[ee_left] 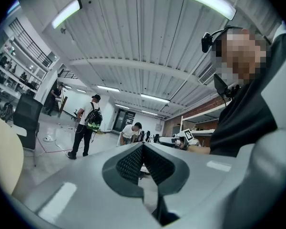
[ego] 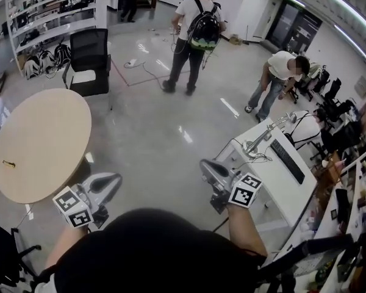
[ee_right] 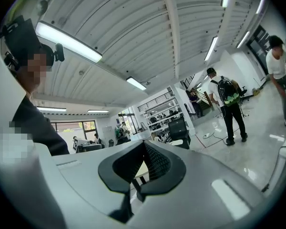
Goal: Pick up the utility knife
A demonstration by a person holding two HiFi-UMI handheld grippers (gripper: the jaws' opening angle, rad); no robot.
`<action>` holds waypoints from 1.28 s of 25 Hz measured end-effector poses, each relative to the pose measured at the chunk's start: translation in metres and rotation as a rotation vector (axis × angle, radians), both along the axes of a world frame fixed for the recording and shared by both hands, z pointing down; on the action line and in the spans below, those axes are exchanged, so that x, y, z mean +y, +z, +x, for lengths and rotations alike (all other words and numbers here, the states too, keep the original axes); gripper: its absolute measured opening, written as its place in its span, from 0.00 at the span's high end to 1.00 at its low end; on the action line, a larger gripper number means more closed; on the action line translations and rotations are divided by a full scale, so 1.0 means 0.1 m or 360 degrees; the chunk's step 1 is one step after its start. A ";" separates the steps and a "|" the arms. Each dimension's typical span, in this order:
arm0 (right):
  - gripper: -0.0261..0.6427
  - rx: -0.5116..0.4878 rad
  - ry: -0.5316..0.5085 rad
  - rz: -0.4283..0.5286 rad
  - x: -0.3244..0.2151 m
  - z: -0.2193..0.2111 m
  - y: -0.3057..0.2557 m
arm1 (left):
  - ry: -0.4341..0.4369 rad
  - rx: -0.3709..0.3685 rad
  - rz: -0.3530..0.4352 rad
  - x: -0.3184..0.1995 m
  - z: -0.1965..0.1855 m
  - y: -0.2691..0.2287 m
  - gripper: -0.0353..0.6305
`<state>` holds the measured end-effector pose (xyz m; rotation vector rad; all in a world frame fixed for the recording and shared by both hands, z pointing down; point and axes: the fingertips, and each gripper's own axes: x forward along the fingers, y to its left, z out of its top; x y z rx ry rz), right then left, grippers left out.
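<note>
Both grippers are held level over the floor (ego: 152, 127), side by side and well apart. The left gripper (ego: 114, 179) has its jaws closed tip to tip with nothing between them. The right gripper (ego: 205, 164) shows the same in its own view: jaws pressed together and empty.

Off to the left of the left jaws stands a round beige surface (ego: 49, 127). Near its far-left edge, well apart from both pairs of jaws, lies one small yellowish thing. This is where the utility knife (ego: 9, 163) appears to be, though it is too small to tell for sure. Just right of the right jaws runs a long white surface (ego: 271, 188) carrying a black keyboard (ego: 287, 161).

Further ahead of the left jaws, beyond the round surface, stands a black chair (ego: 89, 58). Ahead of the right jaws a person wearing a backpack (ego: 193, 29) stands on the floor. To their right another person (ego: 279, 75) bends forward. White shelves (ego: 46, 14) line the far left.
</note>
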<state>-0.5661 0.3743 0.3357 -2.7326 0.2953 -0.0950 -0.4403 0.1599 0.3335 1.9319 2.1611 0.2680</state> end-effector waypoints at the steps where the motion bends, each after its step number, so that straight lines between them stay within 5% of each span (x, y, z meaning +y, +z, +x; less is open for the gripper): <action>1: 0.94 0.0003 -0.0002 0.0005 0.14 -0.04 0.01 | -0.0003 0.0002 0.0000 0.13 -0.05 0.00 0.96; 11: 0.94 0.0010 -0.0027 0.0117 1.00 -0.21 0.28 | 0.0019 0.0024 0.0108 1.02 -0.34 0.12 0.96; 18: 0.94 -0.0043 0.0063 0.0183 1.29 -0.07 0.38 | 0.0102 0.0000 0.0116 1.35 -0.09 0.12 0.96; 24: 0.94 -0.0059 0.0177 0.0090 1.50 0.42 0.22 | 0.0212 -0.0031 0.0050 1.65 0.57 0.15 0.96; 32: 0.94 -0.0027 0.0243 -0.0018 1.63 1.67 -0.04 | 0.0288 0.0020 -0.0059 1.86 1.92 0.02 0.96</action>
